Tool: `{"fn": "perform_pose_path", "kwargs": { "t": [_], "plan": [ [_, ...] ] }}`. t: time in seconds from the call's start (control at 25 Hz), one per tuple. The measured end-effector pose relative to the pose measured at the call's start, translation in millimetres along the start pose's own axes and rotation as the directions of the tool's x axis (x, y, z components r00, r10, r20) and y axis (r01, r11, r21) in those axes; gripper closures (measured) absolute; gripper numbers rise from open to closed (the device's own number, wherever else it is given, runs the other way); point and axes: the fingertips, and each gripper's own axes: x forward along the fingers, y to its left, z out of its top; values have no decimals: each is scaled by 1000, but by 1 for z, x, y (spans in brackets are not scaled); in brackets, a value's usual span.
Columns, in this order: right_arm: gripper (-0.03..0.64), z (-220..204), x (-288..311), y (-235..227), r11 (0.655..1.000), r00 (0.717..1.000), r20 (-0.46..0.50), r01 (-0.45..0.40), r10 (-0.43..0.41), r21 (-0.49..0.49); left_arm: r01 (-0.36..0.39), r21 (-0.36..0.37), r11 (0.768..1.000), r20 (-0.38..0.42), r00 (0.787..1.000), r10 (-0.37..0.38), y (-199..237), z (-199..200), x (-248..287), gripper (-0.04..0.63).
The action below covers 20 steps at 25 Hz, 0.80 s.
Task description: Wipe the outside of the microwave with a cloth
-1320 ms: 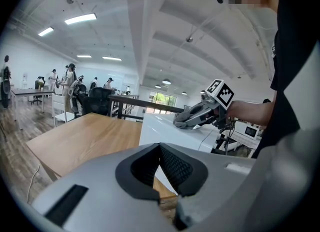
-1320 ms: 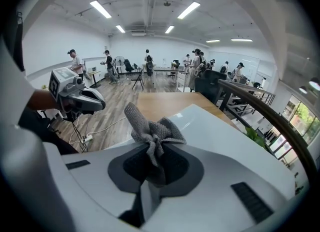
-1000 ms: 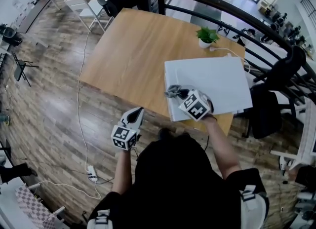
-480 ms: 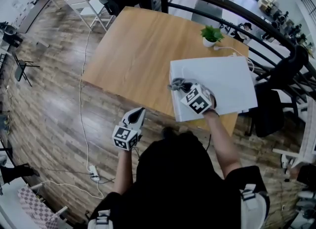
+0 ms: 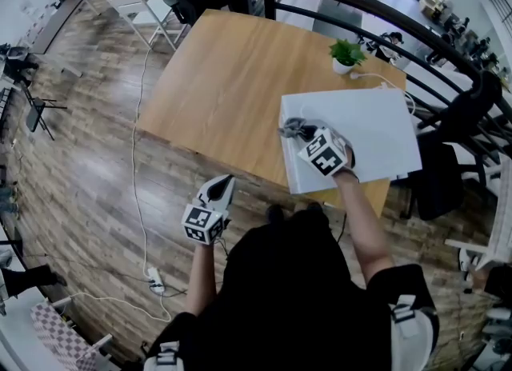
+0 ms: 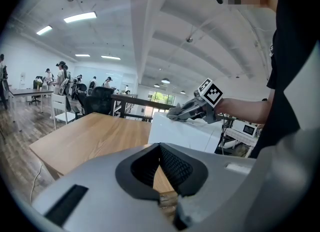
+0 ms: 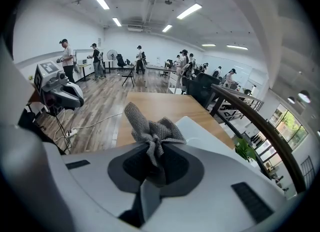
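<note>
I see the white microwave [image 5: 376, 133] on the right end of the wooden table [image 5: 224, 81], close to the near edge. Its long axis runs left to right across my head view, the right end tipped slightly away, and a narrow strip of its near face is turned toward me.

My right gripper [image 5: 294, 130] is clamped on a grey cloth [image 5: 290, 129]. The cloth is bunched between the jaws and fans out past their tips. It lies on the microwave's top, at the left edge near the front corner. The gripper points away from me and to the left. My right forearm reaches forward over the microwave's near edge, wrist low above the top.

My left gripper [image 5: 224, 183] hangs off the table, over the floor just short of the near edge, pointing forward and slightly right. Its jaws are together with nothing in them, elbow bent at my side.

A small potted plant [image 5: 346, 55] stands behind the microwave.
</note>
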Motion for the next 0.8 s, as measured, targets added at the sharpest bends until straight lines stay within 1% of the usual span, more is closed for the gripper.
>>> {"fn": "perform_pose_path", "kwargs": {
  "t": [0.2, 0.32, 0.6, 0.8],
  "plan": [
    [584, 2, 0, -13, 1000, 1000, 21, 8, -9, 30, -10, 1, 1000, 8, 1000, 10, -2, 2, -4, 597],
    [584, -1, -2, -17, 998, 999, 35, -10, 8, 59, -19, -4, 1000, 11, 1000, 19, -5, 1, -4, 595],
    [583, -4, -8, -22, 997, 998, 46, -46, 42, 70, -32, -9, 999, 8, 999, 32, -11, 3, -1, 595],
    [583, -7, -12, -27, 993, 994, 82, -76, 68, 90, -46, -10, 999, 2, 999, 46, -18, 8, 6, 595]
  ]
}}
